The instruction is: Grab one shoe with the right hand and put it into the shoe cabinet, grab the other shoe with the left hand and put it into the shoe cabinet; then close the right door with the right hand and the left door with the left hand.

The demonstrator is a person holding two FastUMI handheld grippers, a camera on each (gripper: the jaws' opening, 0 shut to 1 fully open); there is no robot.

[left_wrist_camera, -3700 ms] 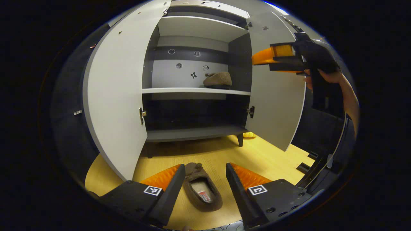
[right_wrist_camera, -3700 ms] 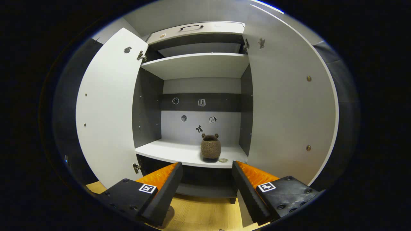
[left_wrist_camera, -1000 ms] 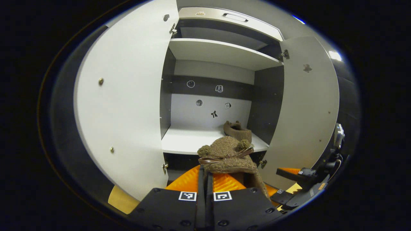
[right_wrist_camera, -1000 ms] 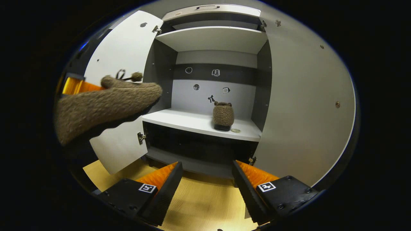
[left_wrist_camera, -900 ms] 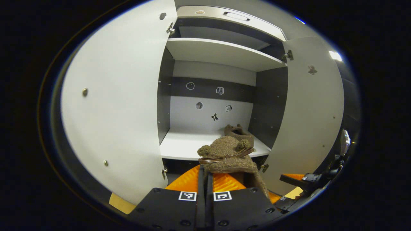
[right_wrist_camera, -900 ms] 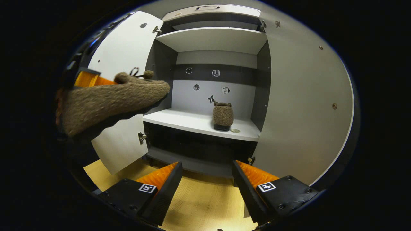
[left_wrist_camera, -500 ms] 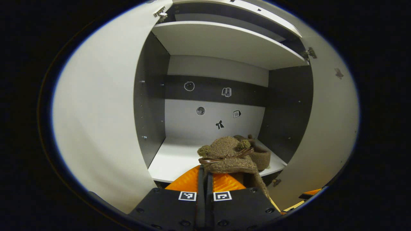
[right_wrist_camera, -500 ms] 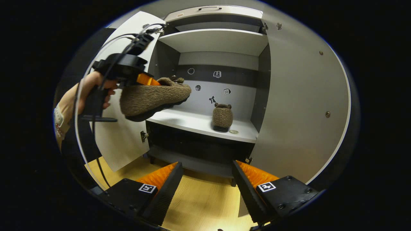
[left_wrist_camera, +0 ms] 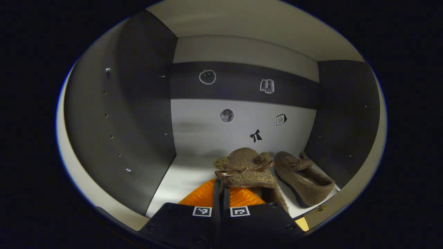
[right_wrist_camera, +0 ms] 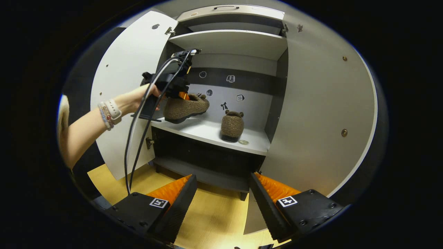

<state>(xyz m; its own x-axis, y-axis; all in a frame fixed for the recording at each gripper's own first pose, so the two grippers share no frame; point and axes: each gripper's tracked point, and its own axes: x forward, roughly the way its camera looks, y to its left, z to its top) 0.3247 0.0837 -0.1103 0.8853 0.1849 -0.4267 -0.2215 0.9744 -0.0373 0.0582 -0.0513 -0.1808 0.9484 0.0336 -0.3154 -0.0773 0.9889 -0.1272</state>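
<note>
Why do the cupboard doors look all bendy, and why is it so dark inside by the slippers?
Right gripper view: the fisheye lens bows the straight left door and right door.
Left gripper view: the camera is inside the cabinet, where the side walls are shaded; the held slipper stays sharp.

One shoe point(right_wrist_camera: 232, 126) sits on the cabinet's middle shelf point(right_wrist_camera: 204, 133) (toward its right end), the held shoe point(right_wrist_camera: 185, 107) above the shelf's left.

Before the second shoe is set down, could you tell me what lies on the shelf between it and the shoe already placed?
In the right gripper view, bare shelf separates the held shoe from the placed shoe.
</note>
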